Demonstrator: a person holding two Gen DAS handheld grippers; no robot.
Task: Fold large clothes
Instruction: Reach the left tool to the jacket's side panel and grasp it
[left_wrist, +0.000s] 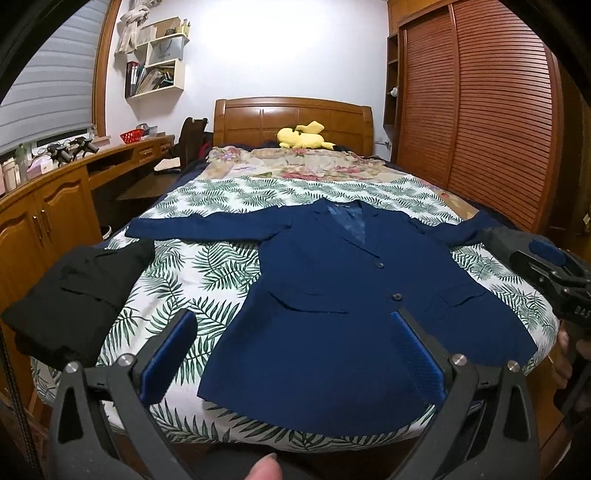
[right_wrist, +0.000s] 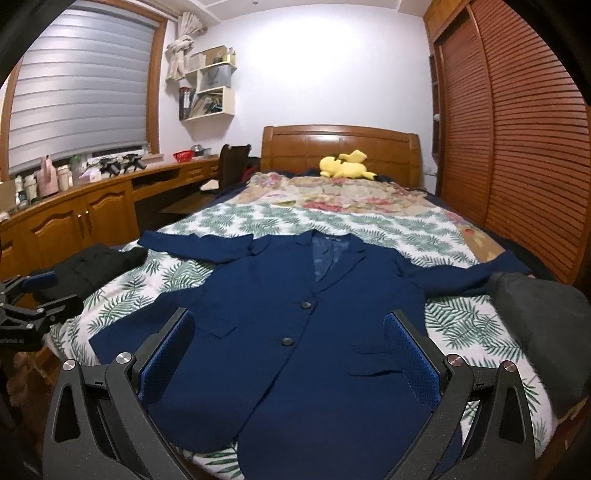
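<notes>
A navy blue suit jacket (left_wrist: 332, 295) (right_wrist: 295, 339) lies flat and face up on the bed, buttoned, both sleeves spread out sideways. My left gripper (left_wrist: 293, 321) hovers open above the jacket's lower left hem, nothing between its blue pads. My right gripper (right_wrist: 286, 325) is open too, held over the jacket's lower front near the bottom button (right_wrist: 287, 341). In the left wrist view the right gripper's body (left_wrist: 554, 273) shows at the right edge; in the right wrist view the left one (right_wrist: 33, 295) shows at the left edge.
A folded black garment (left_wrist: 74, 291) (right_wrist: 88, 266) lies at the bed's left edge. A dark grey garment (right_wrist: 543, 325) sits on the right edge. A leaf-print sheet (left_wrist: 207, 266) covers the bed, with a yellow plush toy (left_wrist: 304, 136) by the headboard. A wooden desk (left_wrist: 55, 206) is left, a slatted wardrobe (left_wrist: 480, 110) right.
</notes>
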